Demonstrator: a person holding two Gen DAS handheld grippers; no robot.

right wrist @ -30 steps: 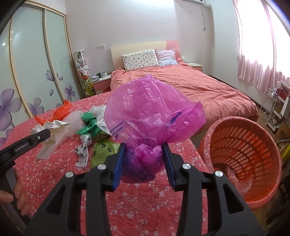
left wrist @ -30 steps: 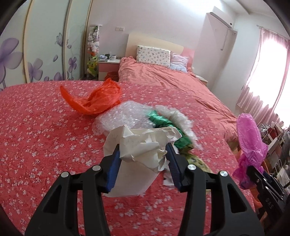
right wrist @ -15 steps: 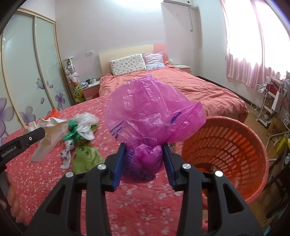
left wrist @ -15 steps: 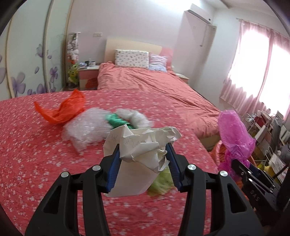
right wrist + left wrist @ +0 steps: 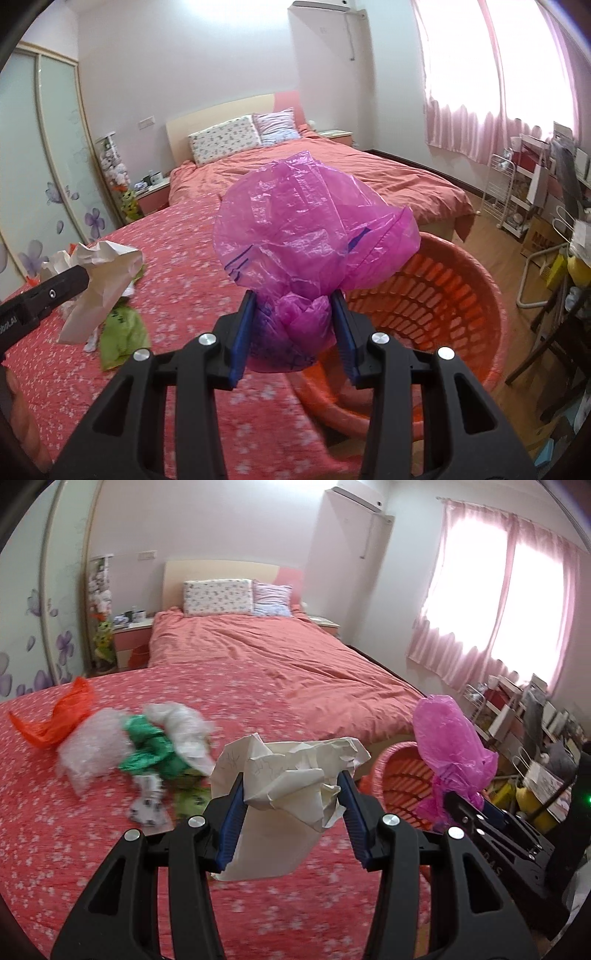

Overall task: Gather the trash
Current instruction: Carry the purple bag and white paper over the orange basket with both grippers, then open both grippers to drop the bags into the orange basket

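Carrying two pieces of trash toward the orange basket (image 5: 461, 295), one in each pair of tongs.

The left tongs (image 5: 291, 812) are part-closed on a crumpled white paper (image 5: 291, 775); the right tongs (image 5: 293, 328) are part-closed on the bunched neck of a pink plastic bag (image 5: 314, 236), which sits in front of the basket rim. The step in hand looks like the carry to the drop-off; next, each load probably needs to come over the basket's mouth before the tongs let go. More trash lies on the floral bedspread (image 5: 74, 830): an orange bag (image 5: 55, 716), bubble wrap (image 5: 92, 746) and a green wrapper (image 5: 151, 753). Compared with a second ago, both grips are unchanged, the basket sits larger and nearer in the right view, and the pile has slid leftward in the left view.
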